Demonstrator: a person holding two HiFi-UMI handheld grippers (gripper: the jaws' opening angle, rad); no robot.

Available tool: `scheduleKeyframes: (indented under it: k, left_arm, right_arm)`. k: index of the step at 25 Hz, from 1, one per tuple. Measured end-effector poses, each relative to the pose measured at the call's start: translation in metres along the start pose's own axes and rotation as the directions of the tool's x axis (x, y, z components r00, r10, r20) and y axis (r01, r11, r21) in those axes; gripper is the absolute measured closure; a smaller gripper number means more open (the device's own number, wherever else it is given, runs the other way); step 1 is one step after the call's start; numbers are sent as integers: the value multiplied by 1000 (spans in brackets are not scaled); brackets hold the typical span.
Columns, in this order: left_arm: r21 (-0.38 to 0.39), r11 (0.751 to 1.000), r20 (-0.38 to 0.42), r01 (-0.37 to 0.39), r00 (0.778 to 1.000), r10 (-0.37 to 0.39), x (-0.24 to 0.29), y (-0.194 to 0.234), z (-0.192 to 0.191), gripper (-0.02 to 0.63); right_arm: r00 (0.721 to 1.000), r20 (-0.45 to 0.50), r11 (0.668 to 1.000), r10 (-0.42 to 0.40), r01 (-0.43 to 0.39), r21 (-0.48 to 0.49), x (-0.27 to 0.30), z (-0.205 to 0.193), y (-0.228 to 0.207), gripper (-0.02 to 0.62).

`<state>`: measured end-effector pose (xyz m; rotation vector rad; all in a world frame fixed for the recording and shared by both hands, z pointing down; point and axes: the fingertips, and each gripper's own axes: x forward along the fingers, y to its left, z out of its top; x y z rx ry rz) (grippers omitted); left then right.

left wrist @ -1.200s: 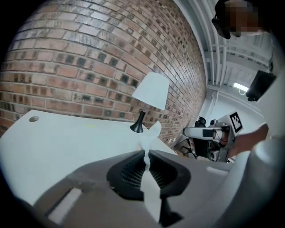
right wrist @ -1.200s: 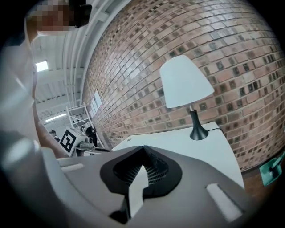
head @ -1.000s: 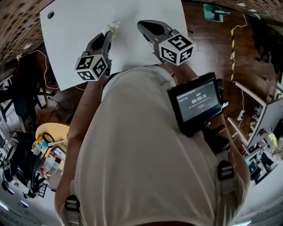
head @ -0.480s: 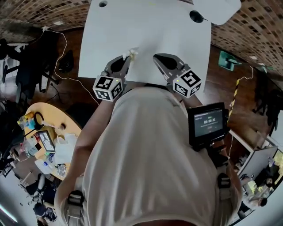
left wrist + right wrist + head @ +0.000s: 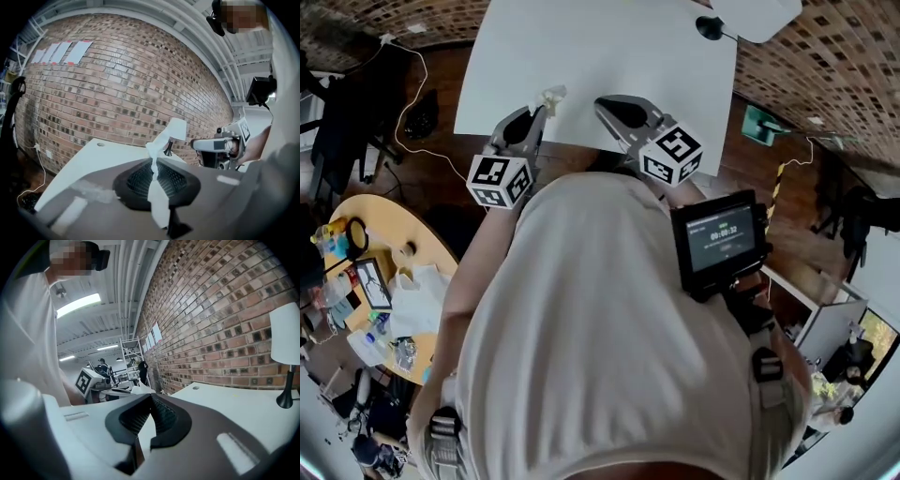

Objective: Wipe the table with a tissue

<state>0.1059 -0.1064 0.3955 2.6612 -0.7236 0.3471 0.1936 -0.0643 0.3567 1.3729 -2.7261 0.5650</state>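
A crumpled white tissue [image 5: 158,192] is pinched in my left gripper [image 5: 153,161], and its loose end [image 5: 551,96] sticks up past the fingertips. In the head view the left gripper [image 5: 539,111] hangs over the near edge of the white table [image 5: 609,47], lifted off its surface. My right gripper [image 5: 602,101] is beside it to the right, also near the edge. In the right gripper view its jaws [image 5: 150,398] meet at the tips with nothing between them. Each gripper shows in the other's view: the right gripper [image 5: 220,145] and the left gripper [image 5: 93,380].
A lamp with a white shade [image 5: 750,14] stands on the table's far right corner [image 5: 288,357]. A brick wall [image 5: 117,84] runs behind the table. A yellow round table [image 5: 384,281] with clutter lies at the left, and cables [image 5: 422,103] trail on the floor.
Both grippers have drawn back from over the table toward its near edge and lifted. The left one still holds the tissue. The head camera's view has swung.
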Motion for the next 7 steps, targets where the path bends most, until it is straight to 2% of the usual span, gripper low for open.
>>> scheduleKeyframes:
  k: [7]
  left_arm:
    - [-12,999,-7,-36,999,36,-8,4,9,582]
  right_arm:
    - [999,-35,1000,16,-16,6,5,11,4,589]
